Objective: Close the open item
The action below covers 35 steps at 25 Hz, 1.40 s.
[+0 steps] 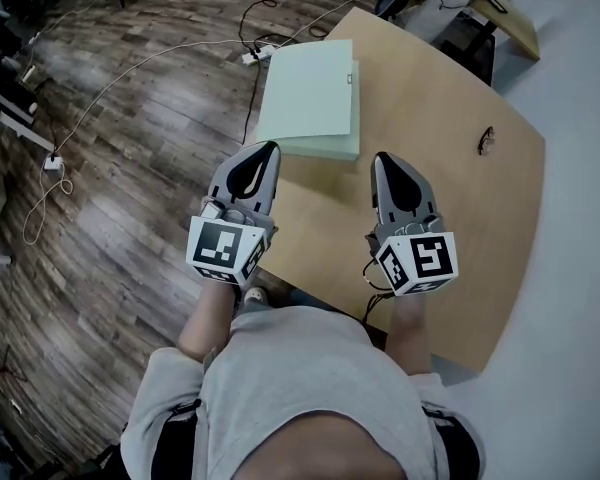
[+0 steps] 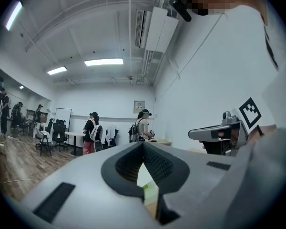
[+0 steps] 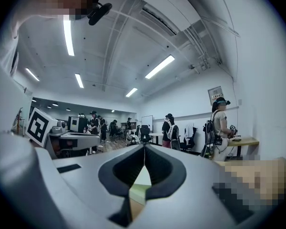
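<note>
Tools both shut and empty, held over the near bench edge.
left tool (image 1: 269, 148) and right tool (image 1: 382, 157): jaws together, nothing between them, tips towards the pale green folder (image 1: 310, 98). Folder lies flat, cover down, on the wooden bench (image 1: 460, 168) by its left edge, just past the left tool. White cable (image 1: 160, 56) on the floor (image 1: 130, 178).

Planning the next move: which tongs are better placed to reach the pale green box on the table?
Left, probably. The left tongs sit right by the pale green box's near-left corner; the right tongs hang farther off, over the table.
</note>
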Each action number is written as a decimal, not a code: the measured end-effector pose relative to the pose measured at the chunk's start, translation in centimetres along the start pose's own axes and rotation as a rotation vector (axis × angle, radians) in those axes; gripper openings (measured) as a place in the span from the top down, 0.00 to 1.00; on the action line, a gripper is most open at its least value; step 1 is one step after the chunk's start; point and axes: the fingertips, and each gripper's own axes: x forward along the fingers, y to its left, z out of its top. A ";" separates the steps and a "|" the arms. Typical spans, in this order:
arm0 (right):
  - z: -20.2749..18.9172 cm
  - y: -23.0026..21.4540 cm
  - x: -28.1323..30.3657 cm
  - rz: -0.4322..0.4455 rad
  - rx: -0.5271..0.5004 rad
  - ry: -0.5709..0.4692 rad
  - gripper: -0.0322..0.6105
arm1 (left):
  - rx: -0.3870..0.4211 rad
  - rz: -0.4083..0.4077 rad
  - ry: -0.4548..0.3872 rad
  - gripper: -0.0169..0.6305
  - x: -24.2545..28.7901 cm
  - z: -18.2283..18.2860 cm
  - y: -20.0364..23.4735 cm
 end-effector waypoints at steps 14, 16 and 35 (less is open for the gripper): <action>-3.8 -4.3 2.2 0.089 0.087 0.055 0.93 | 0.013 0.072 0.117 0.95 3.0 -3.3 -1.8; -4.6 -4.5 2.3 0.100 0.105 0.063 0.93 | 0.027 0.076 0.143 0.95 3.4 -4.0 -2.0; -8.9 -7.5 4.3 0.136 0.172 0.121 0.93 | 0.376 -0.048 0.381 0.70 11.3 -12.4 -3.6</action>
